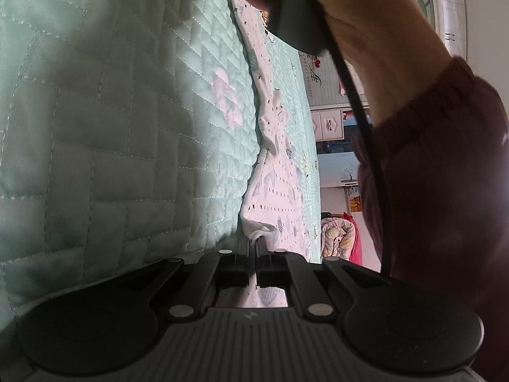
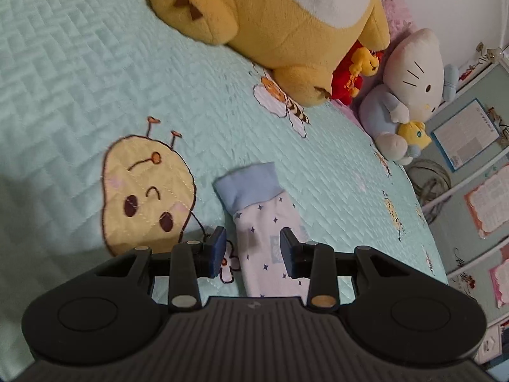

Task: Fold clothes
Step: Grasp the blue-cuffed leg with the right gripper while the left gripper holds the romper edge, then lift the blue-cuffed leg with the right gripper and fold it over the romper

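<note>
A white child's garment (image 1: pixel 276 184) with small dark stars and pale blue prints stretches along the mint quilted bedspread (image 1: pixel 111 127). My left gripper (image 1: pixel 253 242) is shut on its near edge, and a fold of cloth bunches at the tips. In the right wrist view one leg of the garment (image 2: pixel 267 222) lies flat, with its pale blue cuff (image 2: pixel 246 181) at the far end. My right gripper (image 2: pixel 253 245) hovers over that leg, open. The cloth shows in the gap and neither pad presses on it.
A large yellow plush bear (image 2: pixel 286 25), a small red and yellow plush (image 2: pixel 353 73) and a white cat plush (image 2: pixel 413 73) sit at the far side of the bed. A hand (image 1: pixel 366 16) in a dark red sleeve holds a dark handle with a cable.
</note>
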Available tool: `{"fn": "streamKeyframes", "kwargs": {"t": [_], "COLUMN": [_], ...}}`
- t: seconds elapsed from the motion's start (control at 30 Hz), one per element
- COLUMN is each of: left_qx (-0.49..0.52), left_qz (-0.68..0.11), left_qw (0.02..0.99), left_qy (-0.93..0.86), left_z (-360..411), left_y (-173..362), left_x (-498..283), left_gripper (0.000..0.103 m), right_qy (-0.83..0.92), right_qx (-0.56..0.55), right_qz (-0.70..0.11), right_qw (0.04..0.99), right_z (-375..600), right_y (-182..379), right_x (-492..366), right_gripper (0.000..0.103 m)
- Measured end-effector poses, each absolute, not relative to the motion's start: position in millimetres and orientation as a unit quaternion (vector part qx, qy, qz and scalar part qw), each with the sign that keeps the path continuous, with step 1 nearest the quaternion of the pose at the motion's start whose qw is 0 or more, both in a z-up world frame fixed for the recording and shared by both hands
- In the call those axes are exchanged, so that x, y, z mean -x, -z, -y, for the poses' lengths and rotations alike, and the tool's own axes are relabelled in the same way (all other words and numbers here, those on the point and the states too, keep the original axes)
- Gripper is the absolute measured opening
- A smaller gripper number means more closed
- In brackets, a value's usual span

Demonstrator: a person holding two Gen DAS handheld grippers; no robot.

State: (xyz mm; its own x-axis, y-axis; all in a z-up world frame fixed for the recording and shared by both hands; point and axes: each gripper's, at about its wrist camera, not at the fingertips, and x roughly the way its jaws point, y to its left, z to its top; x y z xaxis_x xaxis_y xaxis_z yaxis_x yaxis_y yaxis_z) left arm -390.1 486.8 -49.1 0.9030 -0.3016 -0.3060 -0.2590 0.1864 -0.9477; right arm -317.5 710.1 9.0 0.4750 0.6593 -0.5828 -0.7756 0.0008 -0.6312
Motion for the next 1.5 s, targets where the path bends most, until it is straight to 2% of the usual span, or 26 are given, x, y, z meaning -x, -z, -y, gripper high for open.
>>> {"fn": "streamKeyframes", "kwargs": {"t": [0.37,0.47,0.5,0.67,0.8,1.1,1.23,1.5], "left_qx": [0.635,0.632,0.63,0.627,0.613,0.576,0.546,0.461], "left_qz": [-0.222,-0.225,-0.227,-0.233,-0.245,-0.273,-0.285,-0.309], "left_qw": [0.739,0.741,0.742,0.743,0.751,0.77,0.787,0.832], "left_qy": [0.013,0.011,0.011,0.011,0.011,0.023,0.019,-0.003], "left_z": [-485.5,-482.7,-481.5,-487.5,-484.5,-484.0,-477.1,-464.1], "left_y": [44.9,42.8,41.9,40.6,36.8,28.9,30.0,13.8], "left_x": [396.2,397.8,398.2,400.5,400.0,401.5,378.6,360.3], "left_gripper": [0.004,0.004,0.004,0.004,0.006,0.006,0.005,0.004], "right_qy": [-0.458,-0.457,-0.457,-0.47,-0.495,-0.457,-0.42,-0.38], "right_qx": [0.487,0.489,0.486,0.364,0.211,-0.059,-0.096,-0.134], "right_qz": [-0.039,-0.048,-0.061,-0.144,-0.201,-0.234,-0.223,-0.185], "right_qw": [0.743,0.742,0.743,0.791,0.819,0.856,0.875,0.896], "right_z": [-729.3,-732.9,-734.3,-721.7,-682.7,-530.3,-472.6,-405.3], "right_y": [11.7,9.8,7.8,-34.6,-89.7,-198.1,-221.3,-230.4], "right_x": [317.3,315.6,313.7,286.0,254.7,180.7,159.3,137.7], "right_gripper": [0.038,0.026,0.004,0.006,0.006,0.006,0.006,0.006]}}
